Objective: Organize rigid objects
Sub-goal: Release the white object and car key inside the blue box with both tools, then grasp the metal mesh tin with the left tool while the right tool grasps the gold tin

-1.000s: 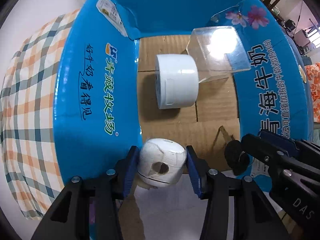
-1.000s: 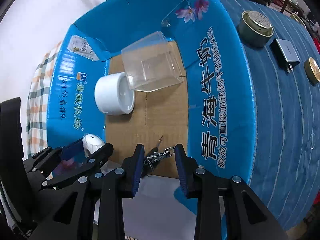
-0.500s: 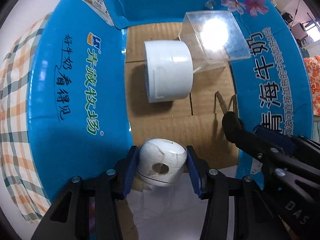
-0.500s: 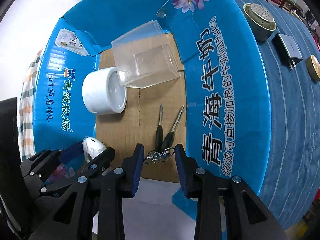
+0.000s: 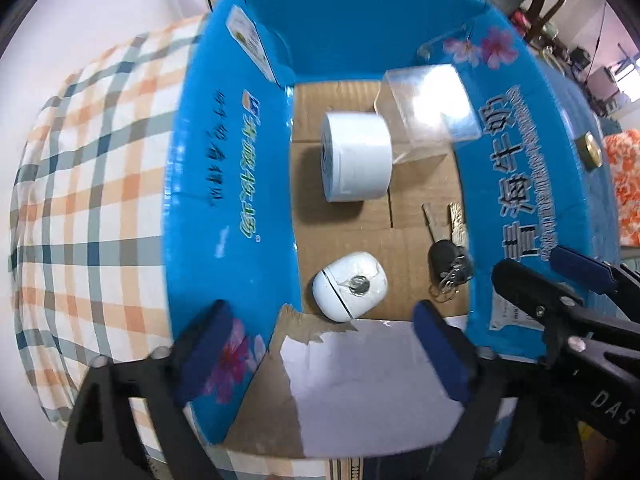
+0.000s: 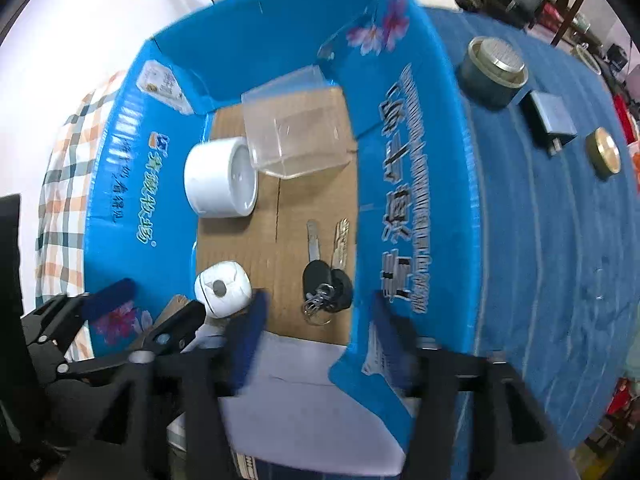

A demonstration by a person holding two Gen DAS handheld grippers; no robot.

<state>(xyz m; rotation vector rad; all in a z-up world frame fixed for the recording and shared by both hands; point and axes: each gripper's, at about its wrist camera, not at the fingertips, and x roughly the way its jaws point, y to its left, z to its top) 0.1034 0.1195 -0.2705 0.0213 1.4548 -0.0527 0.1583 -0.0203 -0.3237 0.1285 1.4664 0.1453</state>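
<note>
Box (image 5: 224,200), blue cardboard, flaps up, brown floor. Contents: white rounded case (image 5: 350,286) at the box's near edge; key bunch (image 6: 326,280) by the box's right wall; white cylinder (image 5: 356,158) and clear plastic container (image 6: 294,128), touching, toward the box's far wall. Left gripper (image 5: 320,354) and right gripper (image 6: 316,340) above the box's near edge, jaws just spread apart, nothing between them.

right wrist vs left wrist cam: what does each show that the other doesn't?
Right wrist only: round tin, charger, both on the blue cloth. Left wrist only: wide stretch of plaid cloth. Both: box holding white case, keys, white tub, clear container; both jaws open, holding nothing.
</note>
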